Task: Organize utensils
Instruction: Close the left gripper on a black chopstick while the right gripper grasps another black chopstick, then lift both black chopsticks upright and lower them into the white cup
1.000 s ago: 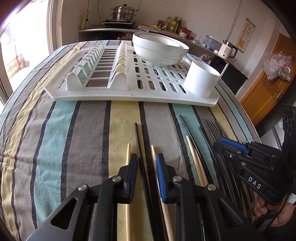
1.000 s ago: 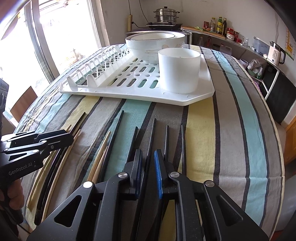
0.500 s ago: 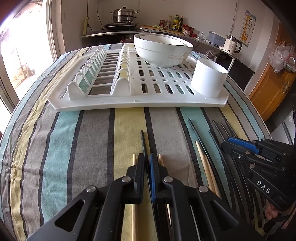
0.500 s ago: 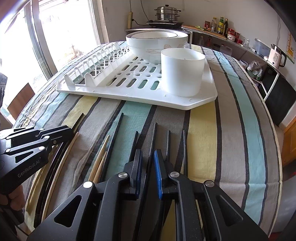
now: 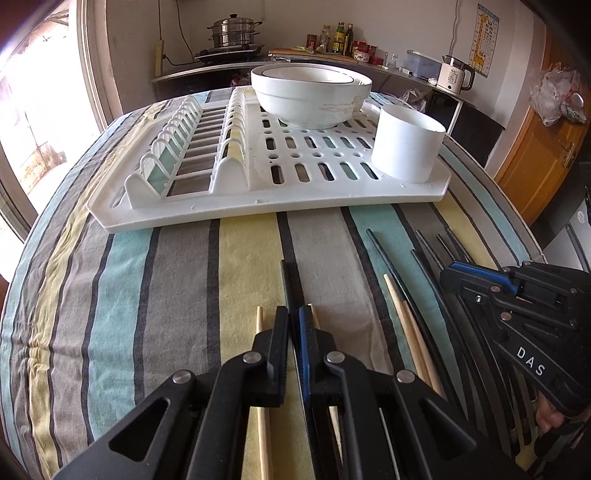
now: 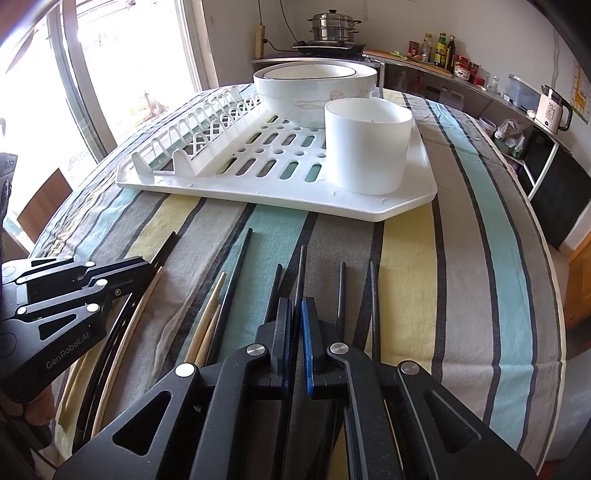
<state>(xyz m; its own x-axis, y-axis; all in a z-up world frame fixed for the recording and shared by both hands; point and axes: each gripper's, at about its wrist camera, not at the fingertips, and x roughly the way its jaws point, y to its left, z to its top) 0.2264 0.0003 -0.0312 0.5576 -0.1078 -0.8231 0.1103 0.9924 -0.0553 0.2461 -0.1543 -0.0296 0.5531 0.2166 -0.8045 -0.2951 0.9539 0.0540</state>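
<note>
Several black and wooden chopsticks lie side by side on the striped tablecloth (image 5: 166, 280). In the left wrist view my left gripper (image 5: 293, 310) is shut on a black chopstick (image 5: 287, 280) whose tip pokes out ahead of the pads. A wooden chopstick (image 5: 260, 321) lies just left of it. My right gripper (image 6: 294, 302) is closing on another black chopstick (image 6: 301, 269), and its pads press on that stick. Each gripper shows in the other's view: the right gripper (image 5: 454, 277) at the right, the left gripper (image 6: 147, 266) at the left. A white cylindrical cup (image 6: 367, 147) stands on the white drying rack (image 6: 277, 199).
Stacked white bowls (image 5: 310, 96) sit at the back of the drying rack (image 5: 258, 199), with the cup (image 5: 406, 147) at its right corner. More loose black chopsticks (image 6: 373, 295) and wooden chopsticks (image 6: 208, 317) flank the right gripper. A kitchen counter with a steamer pot (image 5: 232, 31) lies beyond the table.
The left jaws closed from wide apart onto the black chopstick, and that view rolled a little. The right jaws narrowed from a small gap onto their black chopstick.
</note>
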